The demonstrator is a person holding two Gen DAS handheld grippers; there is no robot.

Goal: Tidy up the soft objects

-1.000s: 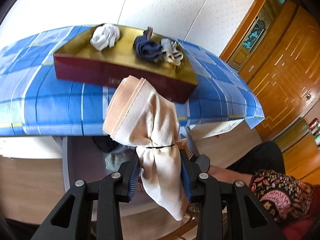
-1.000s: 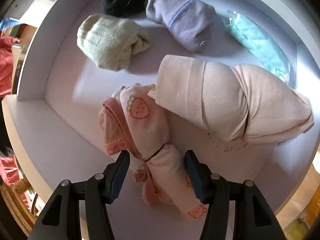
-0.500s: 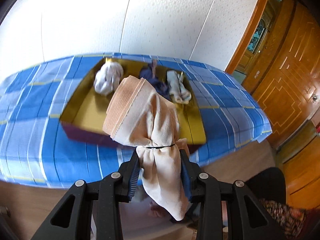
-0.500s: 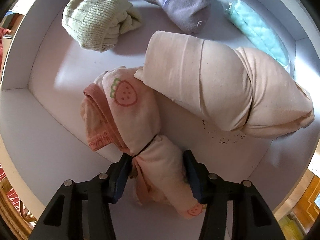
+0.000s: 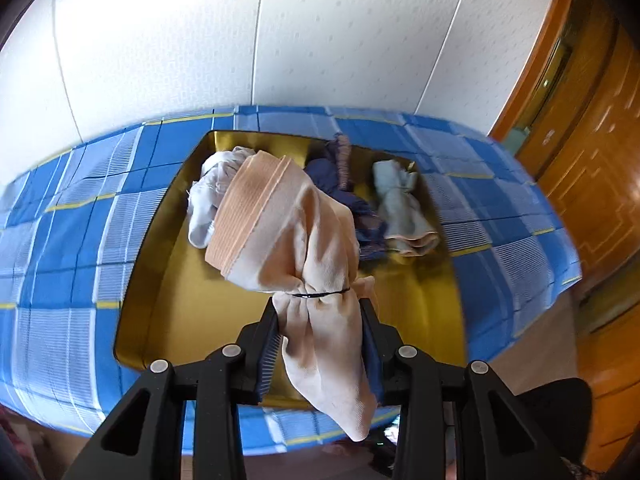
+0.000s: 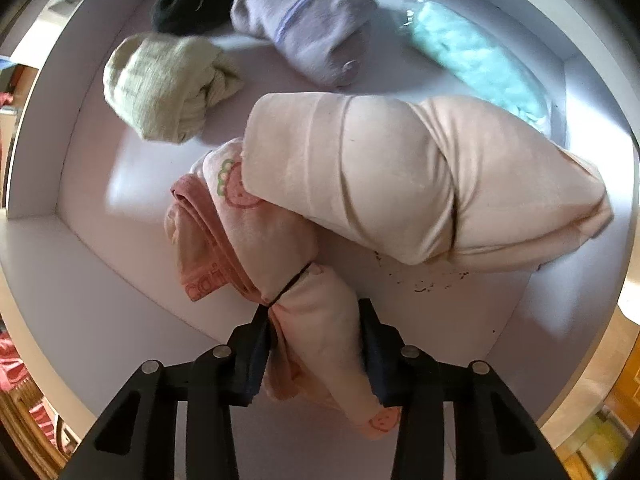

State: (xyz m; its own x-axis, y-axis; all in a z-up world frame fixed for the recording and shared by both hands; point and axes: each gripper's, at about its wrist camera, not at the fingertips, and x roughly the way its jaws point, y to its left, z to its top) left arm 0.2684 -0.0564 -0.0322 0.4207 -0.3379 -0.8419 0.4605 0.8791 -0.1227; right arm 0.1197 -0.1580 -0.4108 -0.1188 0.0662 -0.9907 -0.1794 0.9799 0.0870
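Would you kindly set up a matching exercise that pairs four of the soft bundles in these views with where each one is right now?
Things:
1. beige bundle with ribbed band
2. strawberry-print bundle
3. navy bundle
4. lavender sock roll

Places:
A. lying loose in the white bin, far side
B. in the gold tray, between two pale bundles
C. held above the gold tray by the left gripper
D. between the closing jaws of the right gripper

Pairs: 1-C, 2-D, 3-B, 4-A
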